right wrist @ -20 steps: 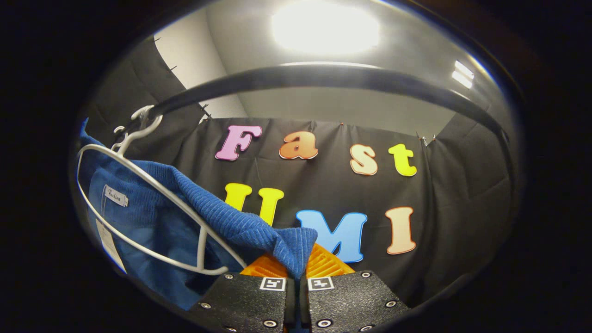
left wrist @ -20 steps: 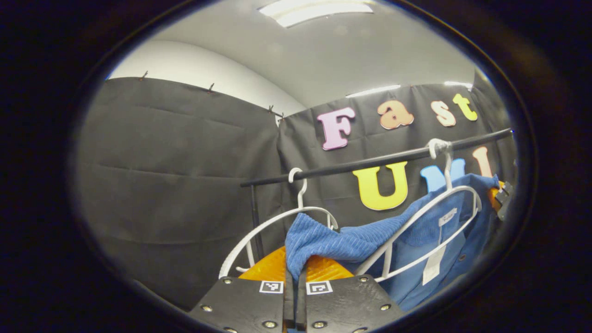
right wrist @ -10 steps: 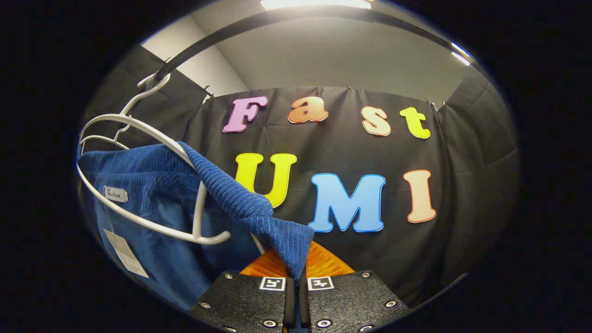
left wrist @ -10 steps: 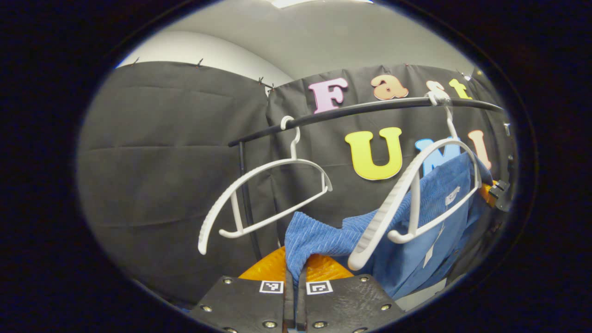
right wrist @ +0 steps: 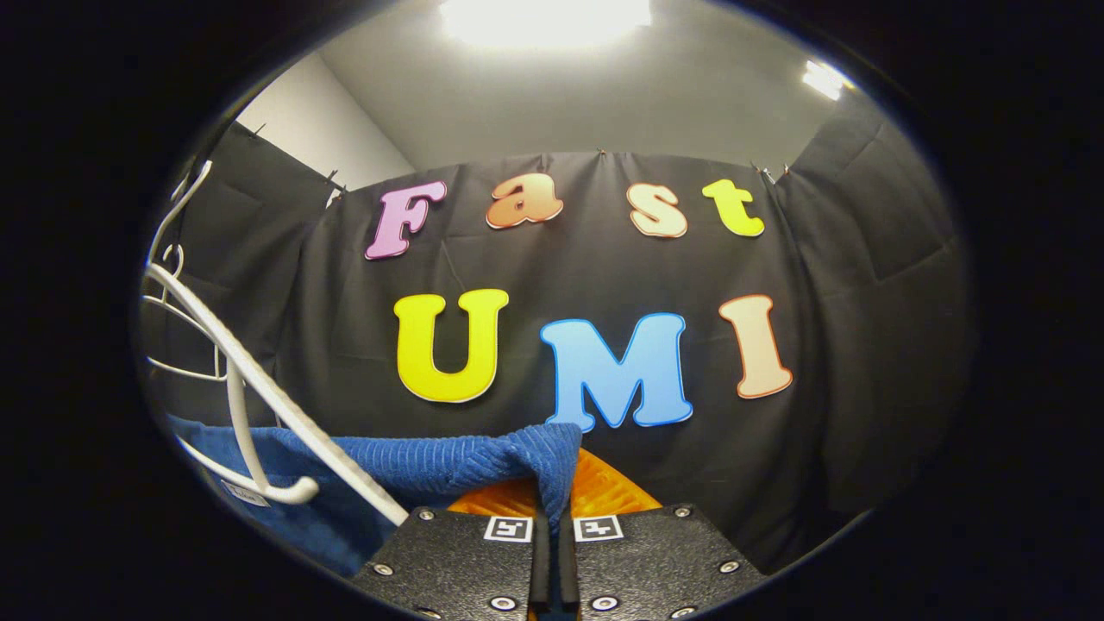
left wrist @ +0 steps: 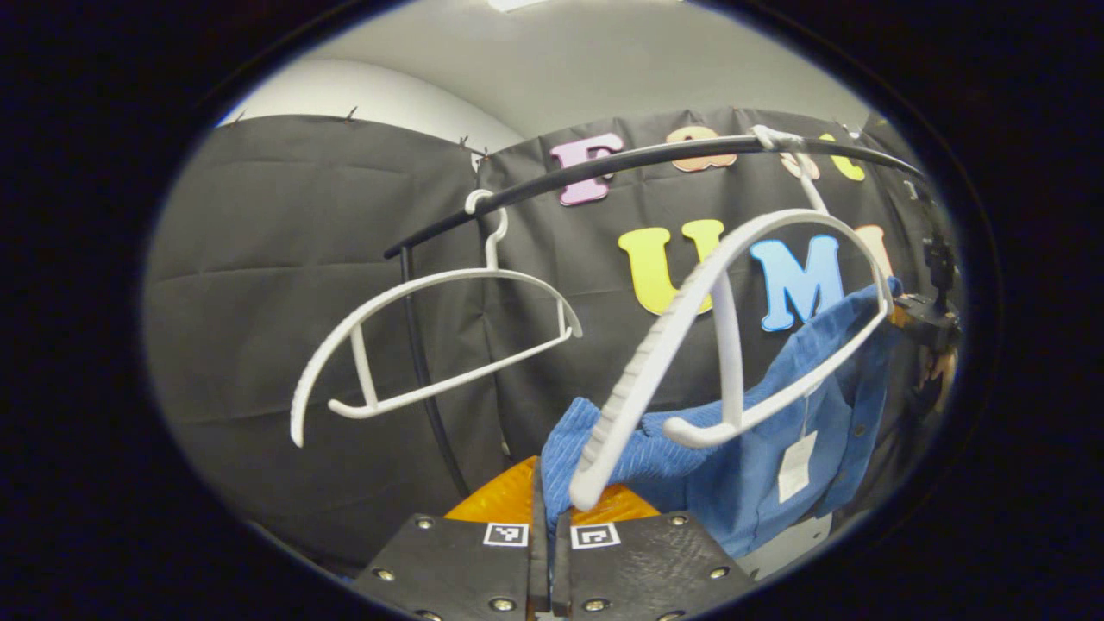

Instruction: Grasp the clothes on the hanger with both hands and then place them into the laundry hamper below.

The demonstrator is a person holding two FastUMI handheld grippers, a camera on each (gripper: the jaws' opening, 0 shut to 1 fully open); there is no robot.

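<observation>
Both grippers are clamped on the blue garment (left wrist: 750, 483): the left gripper (left wrist: 546, 509) pinches a ribbed fold at one shoulder, and the right gripper (right wrist: 555, 496) pinches the other shoulder, the cloth draped over its fingertips. The garment hangs low between the 2 grips, mostly slipped below the near white hanger (left wrist: 716, 345), whose lower bar crosses in front of the fabric. A second hanger (left wrist: 431, 345) hangs bare on the black rail (left wrist: 604, 164) to the left.

The step in hand looks like drawing the garment clear — so pull down and toward the near side with both grips level, keeping the pinch firm, and watch that the collar does not snag on the hanger's end. The hamper should be below.
</observation>
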